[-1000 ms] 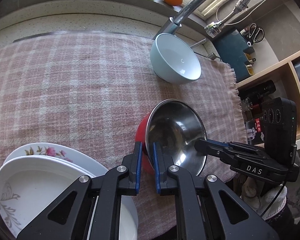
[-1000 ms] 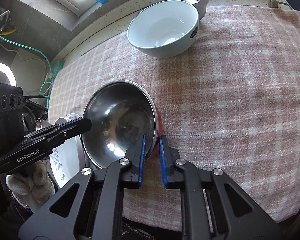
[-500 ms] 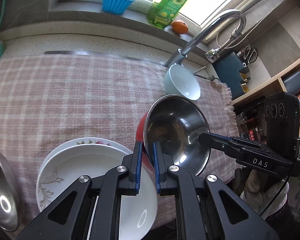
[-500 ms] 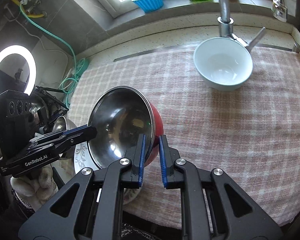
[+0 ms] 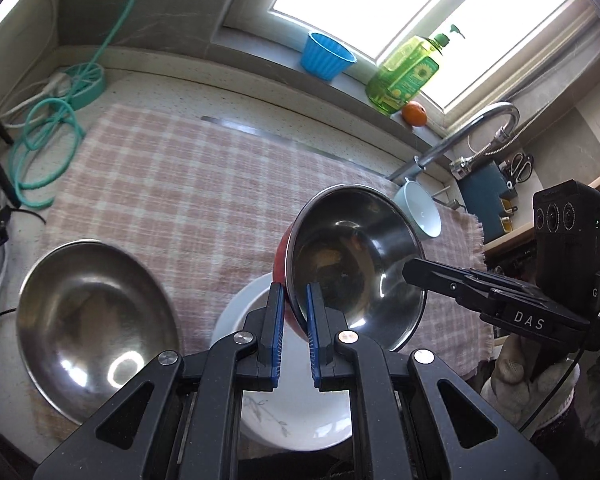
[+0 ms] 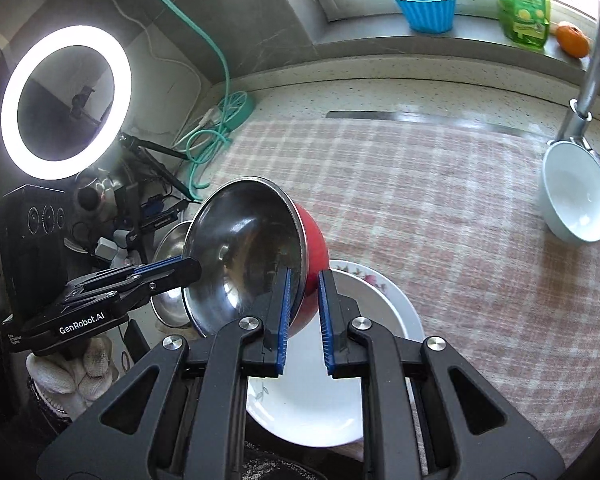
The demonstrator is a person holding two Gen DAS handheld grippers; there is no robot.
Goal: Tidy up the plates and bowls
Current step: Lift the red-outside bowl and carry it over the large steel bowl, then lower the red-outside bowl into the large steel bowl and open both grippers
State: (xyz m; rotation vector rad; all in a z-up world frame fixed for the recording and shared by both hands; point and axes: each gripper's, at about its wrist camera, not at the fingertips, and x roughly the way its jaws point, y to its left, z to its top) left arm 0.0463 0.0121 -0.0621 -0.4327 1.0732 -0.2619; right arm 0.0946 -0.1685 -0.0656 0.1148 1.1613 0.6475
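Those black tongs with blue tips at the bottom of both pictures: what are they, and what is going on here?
They are not a robot. A person holds a two-finger gripper in each gloved hand, and each gripper carries a wide-angle camera that looks along its fingers. So one picture is from the left gripper, the other from the right gripper, and each also shows the other from the side.

Both grippers are shut on the rim of one red bowl with a steel inside, on opposite sides, holding it tilted in the air above a stack of white plates. A checked cloth covers the counter. On it are a larger steel bowl and a pale bowl near the tap.
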